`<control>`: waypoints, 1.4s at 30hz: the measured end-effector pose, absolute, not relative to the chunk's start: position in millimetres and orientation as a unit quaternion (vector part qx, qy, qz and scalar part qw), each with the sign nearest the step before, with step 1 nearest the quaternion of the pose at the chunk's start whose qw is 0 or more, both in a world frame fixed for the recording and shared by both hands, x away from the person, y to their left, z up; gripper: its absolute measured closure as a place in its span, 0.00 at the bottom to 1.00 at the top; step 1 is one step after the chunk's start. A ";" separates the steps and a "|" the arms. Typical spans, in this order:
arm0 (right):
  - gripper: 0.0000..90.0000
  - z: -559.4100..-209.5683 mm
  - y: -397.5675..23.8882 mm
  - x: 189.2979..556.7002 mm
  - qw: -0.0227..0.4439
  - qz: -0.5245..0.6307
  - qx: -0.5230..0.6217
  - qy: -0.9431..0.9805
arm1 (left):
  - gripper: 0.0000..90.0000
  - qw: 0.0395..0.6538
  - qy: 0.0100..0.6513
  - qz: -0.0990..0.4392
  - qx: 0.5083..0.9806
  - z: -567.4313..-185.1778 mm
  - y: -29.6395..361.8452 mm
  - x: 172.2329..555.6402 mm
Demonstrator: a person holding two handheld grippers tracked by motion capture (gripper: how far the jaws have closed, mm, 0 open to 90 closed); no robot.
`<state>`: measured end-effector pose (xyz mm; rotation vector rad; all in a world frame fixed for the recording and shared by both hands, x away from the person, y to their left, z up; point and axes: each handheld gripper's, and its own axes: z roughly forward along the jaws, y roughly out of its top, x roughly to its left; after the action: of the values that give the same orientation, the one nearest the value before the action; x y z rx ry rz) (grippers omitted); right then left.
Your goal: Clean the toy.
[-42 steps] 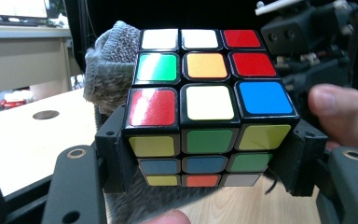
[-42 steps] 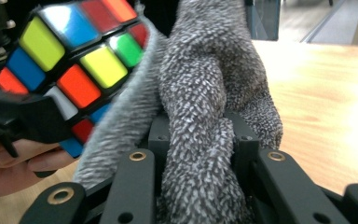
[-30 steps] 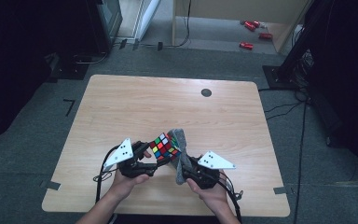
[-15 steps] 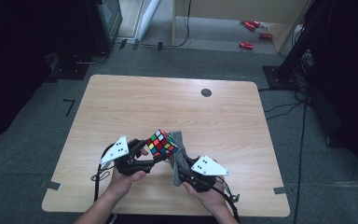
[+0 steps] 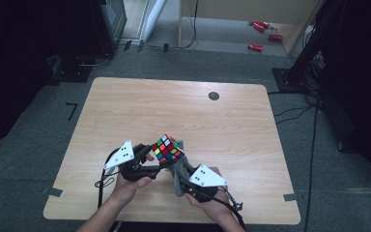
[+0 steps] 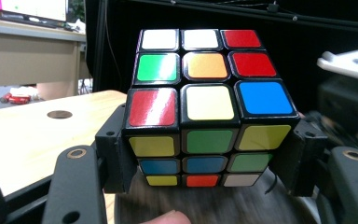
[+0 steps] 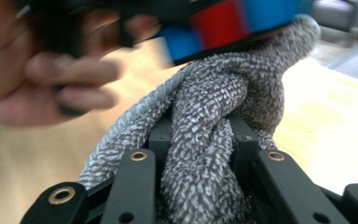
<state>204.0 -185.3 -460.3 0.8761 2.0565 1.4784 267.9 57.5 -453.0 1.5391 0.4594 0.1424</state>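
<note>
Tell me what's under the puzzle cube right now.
A bunched grey cloth, clamped in the right tool, presses against the underside of the cube, which the left tool grips by its sides. The cube face it covers is hidden.

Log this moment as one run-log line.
left gripper: shut on cube | right gripper: shut on cloth | cloth touching cube's underside | table

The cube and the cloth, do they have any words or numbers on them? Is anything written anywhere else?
None: no word, number or brand can be read.
The puzzle cube held in the left tongs has plain coloured stickers, no letters.
The grey cloth in the right tongs has weave and no label.
The table carries a dark round spot, not a sign.
</note>
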 end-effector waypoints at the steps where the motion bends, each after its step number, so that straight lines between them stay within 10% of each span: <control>1: 0.78 -458.8 -190.4 206.1 0.231 0.542 0.336 0.735 | 0.38 0.691 0.205 0.063 0.690 -453.4 56.6 267.7; 32: 0.77 -467.0 -172.3 199.4 0.201 0.521 0.267 0.785 | 0.38 0.682 0.213 0.070 0.696 -453.6 58.4 270.5; 42: 0.77 -468.6 -232.0 234.0 0.255 0.465 0.432 0.730 | 0.38 0.663 0.229 0.083 0.708 -456.5 61.3 275.4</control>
<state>234.0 -232.0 -468.6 1.1733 1.9818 1.2623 275.4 61.3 -456.5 1.6005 0.5166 0.1880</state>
